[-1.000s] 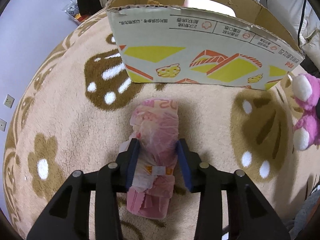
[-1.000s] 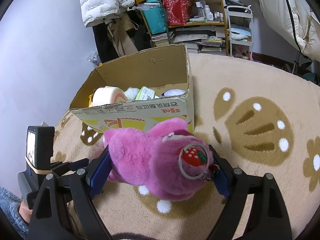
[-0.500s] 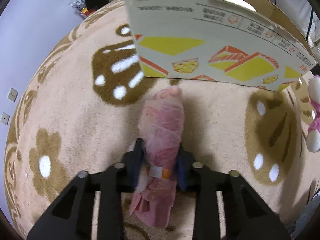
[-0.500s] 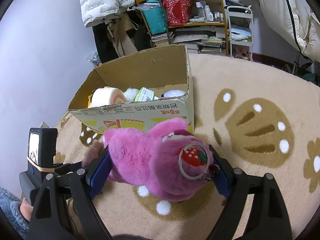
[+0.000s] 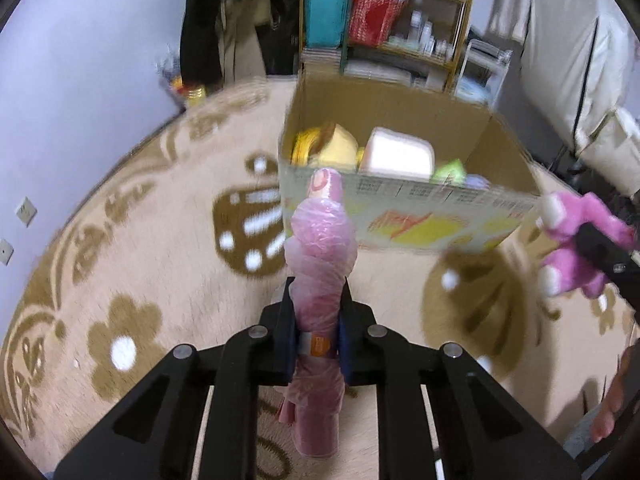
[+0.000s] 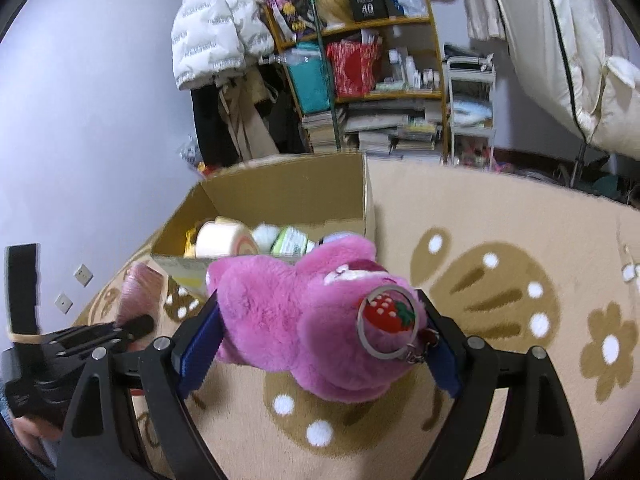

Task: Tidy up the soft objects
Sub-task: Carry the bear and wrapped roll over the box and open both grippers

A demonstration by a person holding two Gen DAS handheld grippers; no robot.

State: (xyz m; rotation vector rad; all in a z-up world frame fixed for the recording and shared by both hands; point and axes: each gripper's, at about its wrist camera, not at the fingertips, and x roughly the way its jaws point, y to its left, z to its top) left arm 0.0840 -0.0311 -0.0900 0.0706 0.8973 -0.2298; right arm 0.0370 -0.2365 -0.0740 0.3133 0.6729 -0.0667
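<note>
Two loads aloft: left gripper (image 5: 317,330) pinching upright pink wrapped roll (image 5: 322,264), right gripper (image 6: 320,336) clamping pink plush bear (image 6: 296,316), cardboard box (image 5: 404,208) just ahead.

I note the pink roll (image 5: 322,264) in the left gripper (image 5: 318,340) is wrapped in thin crinkled plastic film, slightly glossy, w/ a paper band. The right gripper (image 6: 320,340) holds a plush toy (image 6: 296,320): long fuzzy pile, matt, w/ a shiny metal ring (image 6: 387,322) round a glossy strawberry tag. Box (image 5: 420,216) is plain cardboard, printed outside, matt. Rug (image 6: 500,232) is short-pile cloth. Gripper arms: black matt plastic; pads (image 6: 200,340) blue.
</note>
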